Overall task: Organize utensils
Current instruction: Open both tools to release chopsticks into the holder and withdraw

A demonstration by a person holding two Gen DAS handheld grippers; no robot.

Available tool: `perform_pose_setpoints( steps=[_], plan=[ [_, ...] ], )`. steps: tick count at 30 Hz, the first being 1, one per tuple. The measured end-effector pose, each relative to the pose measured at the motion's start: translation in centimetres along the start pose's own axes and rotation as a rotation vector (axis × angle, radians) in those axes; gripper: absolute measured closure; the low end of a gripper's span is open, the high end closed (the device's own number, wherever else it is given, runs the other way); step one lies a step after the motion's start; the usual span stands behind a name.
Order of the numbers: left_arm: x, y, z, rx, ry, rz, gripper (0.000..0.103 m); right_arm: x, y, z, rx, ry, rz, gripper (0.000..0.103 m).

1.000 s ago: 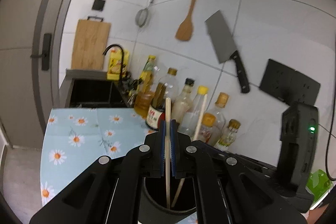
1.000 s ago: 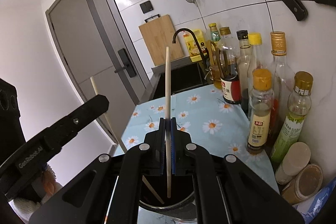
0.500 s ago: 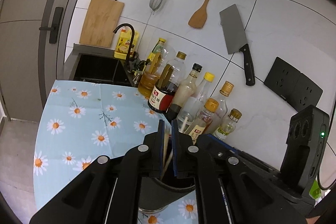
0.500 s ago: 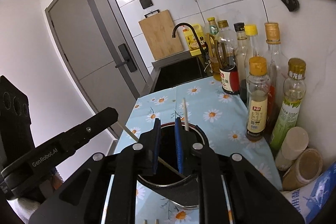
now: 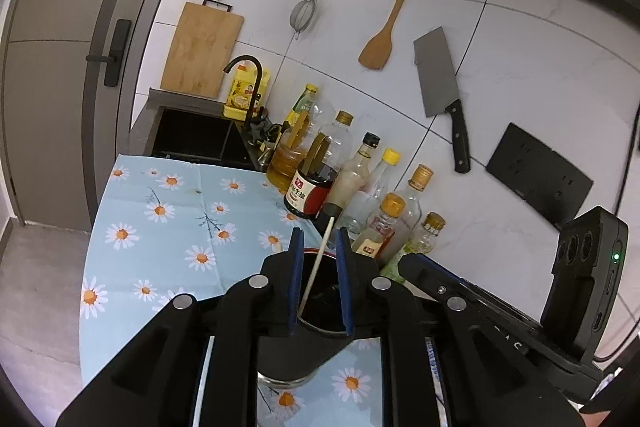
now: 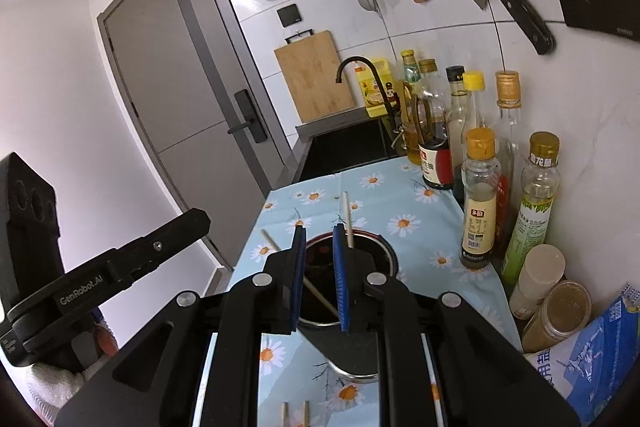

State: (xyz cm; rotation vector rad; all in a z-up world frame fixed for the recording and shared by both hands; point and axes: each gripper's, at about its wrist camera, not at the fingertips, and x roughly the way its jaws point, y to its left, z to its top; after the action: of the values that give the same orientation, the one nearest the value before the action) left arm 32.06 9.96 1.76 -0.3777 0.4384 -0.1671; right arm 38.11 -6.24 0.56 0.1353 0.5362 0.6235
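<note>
Both my claws hung over the utensil cup (image 5: pixel 320 307) on the daisy cloth (image 5: pixel 160 227). My left claw (image 5: pixel 319 239) had just been opening, its blue pads apart; a chopstick (image 5: pixel 316 267) leaned between them, standing in the cup, gripped by neither. My right claw (image 6: pixel 319 231) stood slightly parted and held nothing; one chopstick (image 6: pixel 347 219) rose just past its right pad, another (image 6: pixel 272 241) slanted out to its left.
</note>
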Motion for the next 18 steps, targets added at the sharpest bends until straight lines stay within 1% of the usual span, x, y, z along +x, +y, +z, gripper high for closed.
perform_pose_setpoints(
  steps=[6,8,9,10,11,14,16,17,18],
  plan=[
    [-3.0,-0.1,0.1,0.017,-0.014,0.004,0.088,-1.8,1.7,0.2,-0.039,0.003,0.018,0.088],
    [-4.0,0.2,0.1,0.009,-0.014,0.006,0.088,-2.3,2.2,0.1,-0.044,0.006,0.026,0.088],
    [-4.3,0.3,0.1,0.006,-0.012,0.006,0.087,-2.6,2.5,0.1,-0.048,0.011,0.033,0.086],
    [-4.7,0.4,0.0,0.003,-0.010,0.003,0.087,-2.8,2.7,-0.1,-0.048,0.021,0.042,0.078],
    [-5.2,0.5,-0.1,0.002,-0.005,-0.005,0.087,-2.9,2.9,-0.2,-0.041,0.033,0.054,0.076],
    [-6.2,0.7,-0.5,0.017,0.008,0.004,0.087,-3.3,3.5,-0.7,-0.049,0.071,0.080,0.076],
    [-6.7,1.1,-0.9,-0.014,0.027,-0.002,0.087,-3.5,4.0,-1.2,-0.070,0.097,0.094,0.076],
    [-7.1,1.4,-1.1,-0.039,0.033,-0.010,0.087,-3.4,4.2,-1.4,-0.077,0.127,0.110,0.076],
    [-7.5,1.5,-1.3,-0.045,0.033,-0.014,0.087,-3.1,4.5,-1.7,-0.074,0.180,0.134,0.076]
  ],
)
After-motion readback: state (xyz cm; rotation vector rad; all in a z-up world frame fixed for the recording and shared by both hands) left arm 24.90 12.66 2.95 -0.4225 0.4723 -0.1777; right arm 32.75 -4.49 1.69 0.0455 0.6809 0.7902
